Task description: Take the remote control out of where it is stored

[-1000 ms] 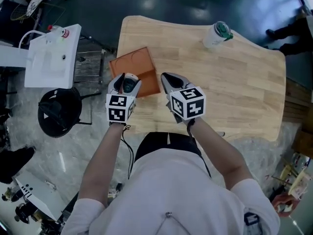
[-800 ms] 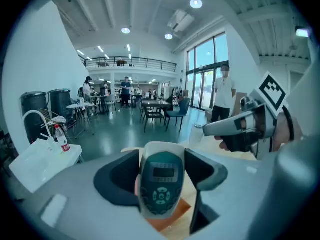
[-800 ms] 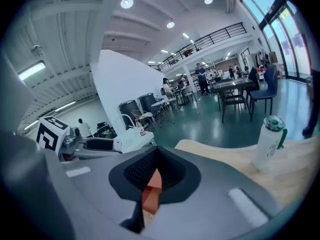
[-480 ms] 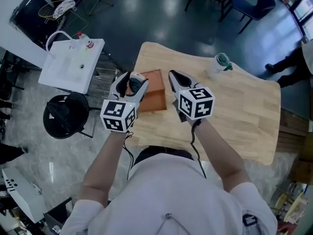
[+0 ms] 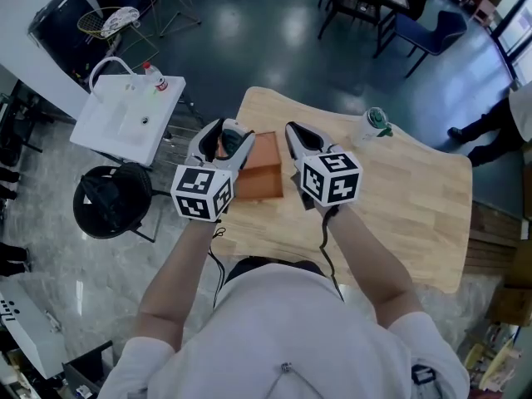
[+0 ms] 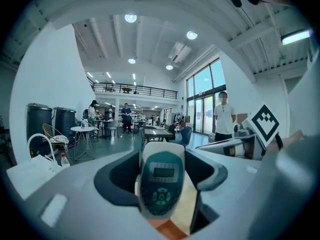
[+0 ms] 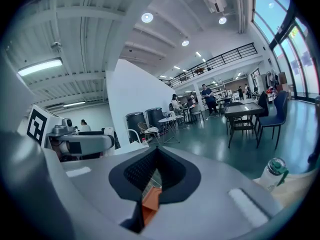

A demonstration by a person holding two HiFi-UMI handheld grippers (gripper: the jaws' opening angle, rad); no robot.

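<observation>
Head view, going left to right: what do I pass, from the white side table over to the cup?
white side table → left gripper, shut on the remote → orange tray → right gripper → cup

Our left gripper [image 5: 223, 136] clamps a white-and-teal remote control [image 5: 233, 136] above an orange-brown square tray [image 5: 263, 174] on a pale wooden table [image 5: 399, 191]. Our right gripper [image 5: 301, 136] hovers alongside.

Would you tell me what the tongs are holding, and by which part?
Left tongs grip the remote control by its sides, screen end protruding; right tongs hold nothing.
</observation>
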